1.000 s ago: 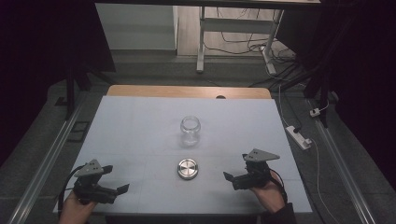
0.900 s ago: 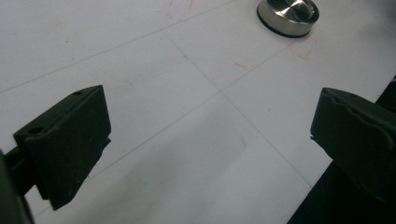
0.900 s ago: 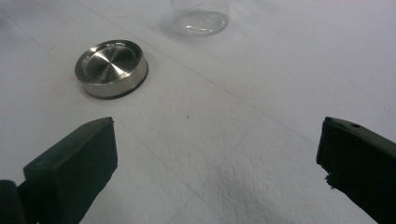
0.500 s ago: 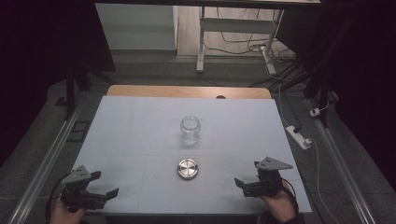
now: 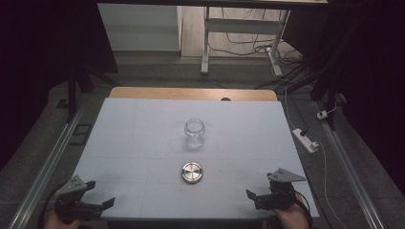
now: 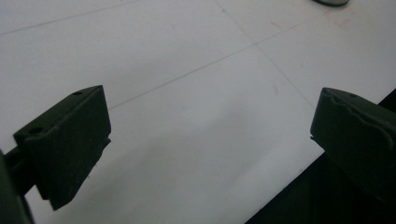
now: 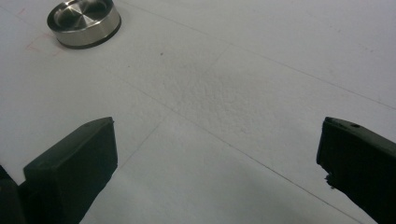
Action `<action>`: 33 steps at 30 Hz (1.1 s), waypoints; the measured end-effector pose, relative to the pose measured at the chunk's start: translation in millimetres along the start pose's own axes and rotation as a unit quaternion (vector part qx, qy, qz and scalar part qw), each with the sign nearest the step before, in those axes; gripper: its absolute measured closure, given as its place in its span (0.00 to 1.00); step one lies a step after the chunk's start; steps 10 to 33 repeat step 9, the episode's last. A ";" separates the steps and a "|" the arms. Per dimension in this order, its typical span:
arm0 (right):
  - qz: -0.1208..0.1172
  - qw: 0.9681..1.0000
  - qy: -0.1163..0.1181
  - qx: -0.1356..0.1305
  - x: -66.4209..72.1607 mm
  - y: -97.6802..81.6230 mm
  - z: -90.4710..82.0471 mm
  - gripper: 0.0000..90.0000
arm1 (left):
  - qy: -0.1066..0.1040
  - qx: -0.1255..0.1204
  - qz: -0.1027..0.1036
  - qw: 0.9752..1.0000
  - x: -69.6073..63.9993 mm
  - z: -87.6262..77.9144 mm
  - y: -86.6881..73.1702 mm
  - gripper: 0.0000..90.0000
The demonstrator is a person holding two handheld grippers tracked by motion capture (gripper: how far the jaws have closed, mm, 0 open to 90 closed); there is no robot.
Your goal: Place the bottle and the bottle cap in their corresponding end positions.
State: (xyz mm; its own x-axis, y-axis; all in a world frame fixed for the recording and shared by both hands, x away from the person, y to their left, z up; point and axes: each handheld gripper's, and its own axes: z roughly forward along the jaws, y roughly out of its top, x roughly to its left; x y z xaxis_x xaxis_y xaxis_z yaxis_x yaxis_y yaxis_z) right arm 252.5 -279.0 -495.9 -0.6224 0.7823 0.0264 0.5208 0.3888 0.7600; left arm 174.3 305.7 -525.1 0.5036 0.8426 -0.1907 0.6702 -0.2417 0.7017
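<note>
Jar [image 5: 195, 133] upright, lid [image 5: 192, 172] flat, apart

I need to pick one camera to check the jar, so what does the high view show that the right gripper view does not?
High view alone: the open glass jar standing upright mid-table, the wooden table edge behind the white mat, the floor cables, and both claws, left claw and right claw, near the front edge.

Right gripper view alone: its own two black jaws close up, set wide apart with nothing between them, and the mat's grainy texture.

Both: the metal lid lying flat on the white mat, apart from the jar and claws.
</note>
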 end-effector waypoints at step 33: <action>0.020 1.000 0.002 0.010 -2.2 -3.8 -4.7 0.00 | 0.007 0.011 -0.002 1.000 -0.6 1.0 -1.4 0.00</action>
